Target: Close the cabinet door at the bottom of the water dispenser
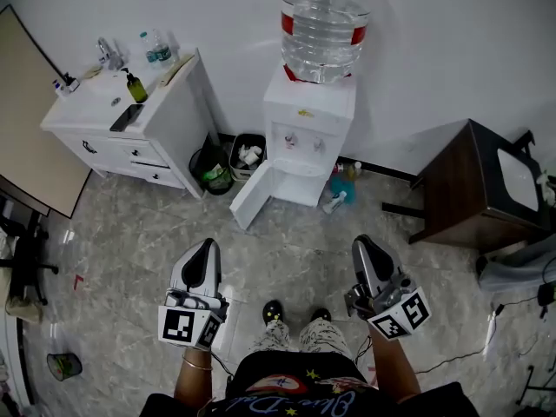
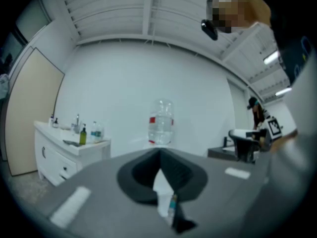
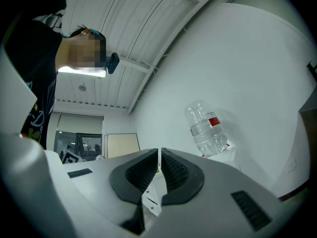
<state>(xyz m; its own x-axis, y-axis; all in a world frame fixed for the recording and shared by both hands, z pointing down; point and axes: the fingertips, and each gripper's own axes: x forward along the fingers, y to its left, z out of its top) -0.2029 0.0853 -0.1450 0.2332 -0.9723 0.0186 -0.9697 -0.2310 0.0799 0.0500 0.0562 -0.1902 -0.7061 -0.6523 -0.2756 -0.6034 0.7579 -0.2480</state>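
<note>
While the cabinet door (image 1: 253, 197) is hanging open, both grippers are hovering well apart from it.
The door is angling out leftward from the foot of the water dispenser (image 1: 308, 124), which is standing against the far wall. The left gripper (image 1: 206, 248) and right gripper (image 1: 363, 245) are hanging over the floor by the person's feet, each with its jaws drawn together on nothing. By my reading, the job is only beginning: reaching the door and pushing it shut are both remaining.
</note>
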